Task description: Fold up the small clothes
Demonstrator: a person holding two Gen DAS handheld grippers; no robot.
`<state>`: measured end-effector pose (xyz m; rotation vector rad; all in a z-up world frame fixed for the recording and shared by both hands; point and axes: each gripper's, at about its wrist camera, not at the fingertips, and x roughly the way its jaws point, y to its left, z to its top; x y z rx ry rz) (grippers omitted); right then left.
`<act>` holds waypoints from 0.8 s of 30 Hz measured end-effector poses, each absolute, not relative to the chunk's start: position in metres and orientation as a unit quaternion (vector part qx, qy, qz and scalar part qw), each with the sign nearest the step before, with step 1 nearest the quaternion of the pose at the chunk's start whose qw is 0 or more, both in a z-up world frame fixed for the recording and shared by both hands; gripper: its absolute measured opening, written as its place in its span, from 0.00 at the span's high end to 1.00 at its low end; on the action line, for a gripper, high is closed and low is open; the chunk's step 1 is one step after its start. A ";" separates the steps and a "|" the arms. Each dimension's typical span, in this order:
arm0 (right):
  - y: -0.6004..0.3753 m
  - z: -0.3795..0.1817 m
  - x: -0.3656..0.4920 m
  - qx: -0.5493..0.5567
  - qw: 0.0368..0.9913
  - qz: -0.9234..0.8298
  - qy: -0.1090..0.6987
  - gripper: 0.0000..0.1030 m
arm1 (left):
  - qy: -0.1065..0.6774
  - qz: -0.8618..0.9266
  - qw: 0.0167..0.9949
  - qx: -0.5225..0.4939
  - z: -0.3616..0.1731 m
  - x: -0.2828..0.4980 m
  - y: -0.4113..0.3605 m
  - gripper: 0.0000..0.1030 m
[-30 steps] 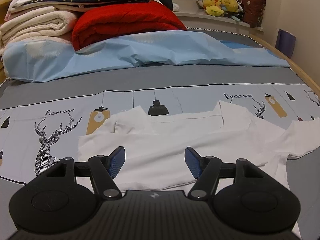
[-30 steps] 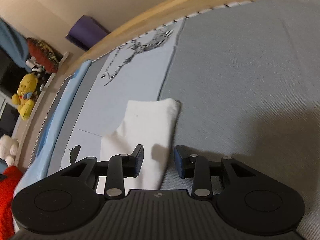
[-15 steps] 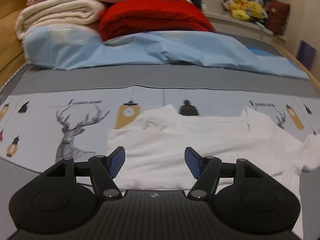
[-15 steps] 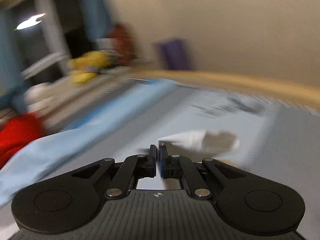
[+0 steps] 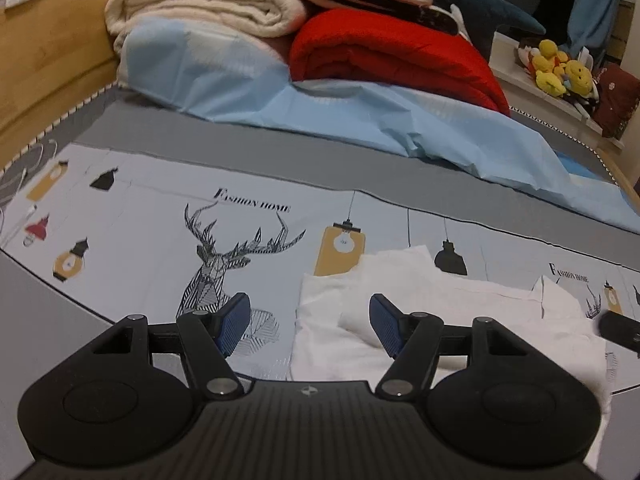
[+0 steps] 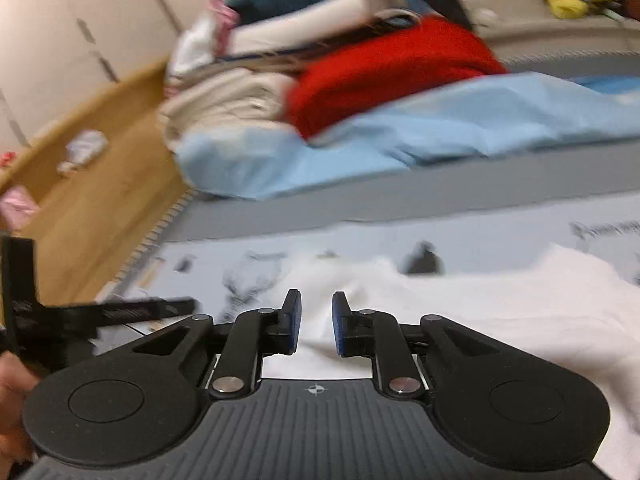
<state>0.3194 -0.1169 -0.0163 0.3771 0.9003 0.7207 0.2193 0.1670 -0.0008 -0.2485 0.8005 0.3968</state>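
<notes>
A small white shirt lies on the printed bed sheet, partly folded, with its left edge between my left fingers. My left gripper is open and empty, low over the shirt's left edge. In the right wrist view the same white shirt spreads to the right. My right gripper is open with a narrow gap, empty, just above the shirt's left part. The view is blurred. A tip of the right gripper shows at the right edge of the left wrist view.
A light blue quilt, a red blanket and stacked cream bedding lie at the head of the bed. A wooden bed frame runs along the left. Yellow plush toys sit on a shelf far right.
My right gripper, shut on the sleeve half a second ago, has swung left over the shirt and opened, leaving the sleeve folded in. My left gripper moved left, still open.
</notes>
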 end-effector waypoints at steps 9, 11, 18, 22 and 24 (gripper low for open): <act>-0.268 -0.015 0.316 0.231 0.868 0.093 0.430 0.67 | 0.405 0.154 0.880 -0.195 -0.025 0.236 0.185 0.53; -0.281 -0.039 0.309 0.219 0.860 0.056 0.458 0.66 | 0.415 0.150 0.872 -0.210 -0.040 0.245 0.190 0.67; -0.301 -0.085 0.318 0.282 0.802 0.044 0.525 0.66 | 0.425 0.137 0.861 -0.243 -0.091 0.286 0.192 0.73; -0.289 -0.109 0.324 0.342 0.759 0.025 0.554 0.66 | 0.434 0.145 0.857 -0.236 -0.110 0.302 0.184 0.64; -0.291 -0.112 0.327 0.344 0.755 0.014 0.558 0.65 | 0.446 0.142 0.854 -0.226 -0.117 0.310 0.179 0.56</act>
